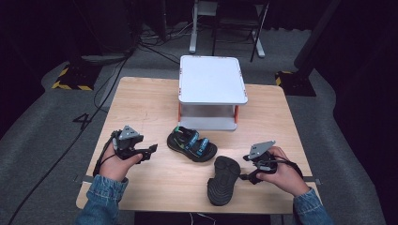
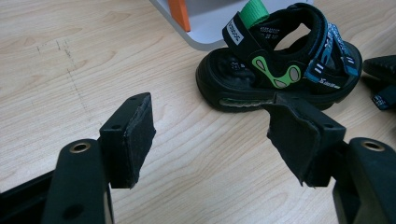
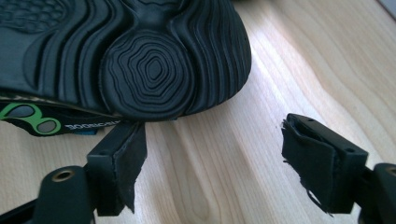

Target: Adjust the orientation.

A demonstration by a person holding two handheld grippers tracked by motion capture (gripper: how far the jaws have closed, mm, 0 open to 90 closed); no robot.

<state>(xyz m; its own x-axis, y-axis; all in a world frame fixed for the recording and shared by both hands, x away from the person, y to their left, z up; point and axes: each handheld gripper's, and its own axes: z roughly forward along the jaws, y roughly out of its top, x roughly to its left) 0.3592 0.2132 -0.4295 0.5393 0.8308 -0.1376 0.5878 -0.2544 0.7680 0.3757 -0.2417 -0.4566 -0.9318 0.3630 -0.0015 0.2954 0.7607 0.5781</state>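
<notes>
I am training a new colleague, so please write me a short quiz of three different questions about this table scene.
1. True or false: the upside-down sandal lies with its sole facing up.
2. Which gripper is nearer to the upright sandal? A) left gripper B) right gripper
3. Fill in: the white two-level shelf stands at the ___ edge of the table, seen from the person.

Key
1. True; its tread shows in the right gripper view.
2. A; its open jaws point at that sandal.
3. Far.

An upright sandal point(image 1: 192, 145) sits before the shelf point(image 1: 212, 79); right of it (nearer the person) lies an overturned sandal point(image 1: 224, 180).
</notes>
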